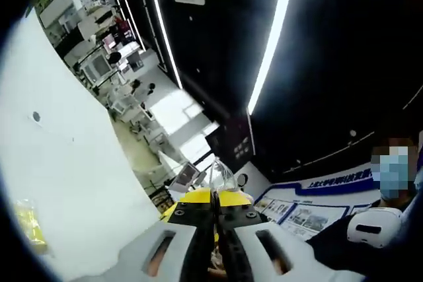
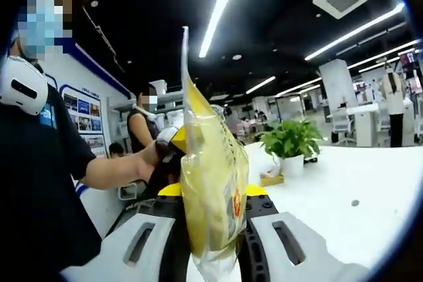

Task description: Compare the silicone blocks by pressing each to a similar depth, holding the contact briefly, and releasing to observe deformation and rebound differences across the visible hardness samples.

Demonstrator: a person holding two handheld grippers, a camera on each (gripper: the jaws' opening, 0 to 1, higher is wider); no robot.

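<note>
- Yellow-tinted clear plastic fills the grip of the right claw (image 2: 215, 239): a bag (image 2: 213, 183) stands upright between its two jaws, which are pressed in against the bag's lower part.
- The bag's top edge rises well above the right claw; its bottom corner hangs just below the pinch.
- Left of the right claw, a person's hand (image 2: 165, 150) reaches in beside the bag; whether it touches the bag cannot be told.
- Beyond the right claw on its right lies a white table (image 2: 344, 196) with a potted plant (image 2: 291, 146) standing well back.
- The left claw (image 1: 216, 229) has its jaws pressed together, with only a thin seam between them.
- Just past the left claw's tips, a crumpled bit of clear plastic (image 1: 221, 176) pokes up; what it holds is too hidden to tell.
- No silicone blocks can be made out; if they are inside the bag, the plastic hides them.
</note>
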